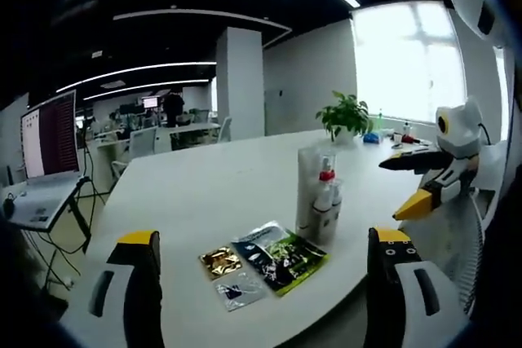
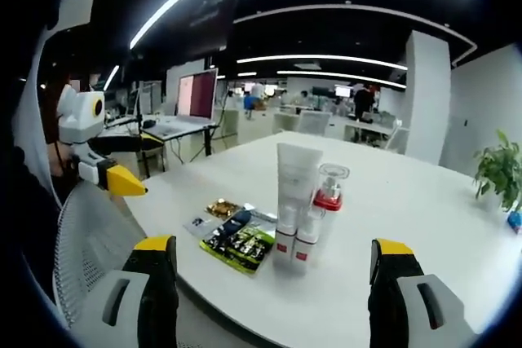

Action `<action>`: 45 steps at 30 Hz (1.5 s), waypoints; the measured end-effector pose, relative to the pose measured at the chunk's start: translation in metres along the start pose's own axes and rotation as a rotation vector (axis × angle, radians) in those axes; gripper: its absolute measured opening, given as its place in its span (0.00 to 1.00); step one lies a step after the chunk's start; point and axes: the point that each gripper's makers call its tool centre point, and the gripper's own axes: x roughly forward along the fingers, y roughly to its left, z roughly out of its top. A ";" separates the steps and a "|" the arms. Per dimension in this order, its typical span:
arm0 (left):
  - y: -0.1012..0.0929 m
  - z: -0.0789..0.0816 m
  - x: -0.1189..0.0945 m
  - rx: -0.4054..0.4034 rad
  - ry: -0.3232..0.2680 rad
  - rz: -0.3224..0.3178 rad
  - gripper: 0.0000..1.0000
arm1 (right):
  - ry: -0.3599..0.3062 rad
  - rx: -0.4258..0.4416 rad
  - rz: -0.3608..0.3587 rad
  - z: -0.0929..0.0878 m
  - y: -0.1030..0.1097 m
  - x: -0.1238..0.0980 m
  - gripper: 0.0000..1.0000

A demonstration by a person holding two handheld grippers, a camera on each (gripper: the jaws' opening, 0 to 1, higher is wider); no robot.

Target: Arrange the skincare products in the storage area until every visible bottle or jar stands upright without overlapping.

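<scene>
On the white worktop (image 2: 424, 201), a cluster of skincare products stood upright near the front edge, both grippers hanging wide open and empty.

The tall tube (image 2: 295, 185), the clear red-collared pump bottle (image 2: 329, 187) and the small bottles (image 2: 297, 238) touched one another, with flat sachets (image 2: 236, 238) lying just left of them. The left gripper (image 1: 265, 283) and right gripper (image 2: 273, 283) hovered short of the worktop. The tube looked light, soft and top-heavy, likely to tip; gripping each low on the body seemed safest, since the smooth plastic may slip.
</scene>
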 end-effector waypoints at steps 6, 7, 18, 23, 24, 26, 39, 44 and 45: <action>-0.001 0.000 0.000 0.012 0.004 -0.001 0.99 | -0.001 -0.004 -0.007 0.000 -0.001 -0.001 1.00; -0.002 0.000 0.000 0.014 0.005 -0.002 0.99 | -0.001 -0.003 -0.007 0.000 -0.001 -0.001 1.00; -0.002 0.002 -0.001 0.020 -0.009 0.006 0.99 | 0.003 -0.003 -0.014 -0.001 -0.002 -0.001 1.00; -0.002 0.002 -0.001 0.018 -0.009 0.003 0.99 | 0.004 -0.003 -0.017 -0.001 -0.003 -0.001 1.00; -0.002 0.002 -0.001 0.019 -0.006 0.003 0.99 | 0.006 -0.003 -0.021 -0.001 -0.004 -0.001 1.00; -0.003 0.001 -0.001 0.020 -0.002 0.001 0.99 | 0.004 -0.004 -0.019 -0.001 -0.003 -0.001 1.00; -0.002 0.001 0.000 0.007 -0.005 0.004 0.99 | 0.019 -0.031 -0.017 -0.004 -0.002 0.001 1.00; -0.001 -0.001 0.001 0.012 0.009 0.008 0.99 | -0.012 -0.030 -0.047 0.001 -0.007 -0.002 1.00; -0.001 -0.002 0.001 0.007 0.013 0.006 0.99 | -0.009 -0.024 -0.042 0.000 -0.007 -0.001 1.00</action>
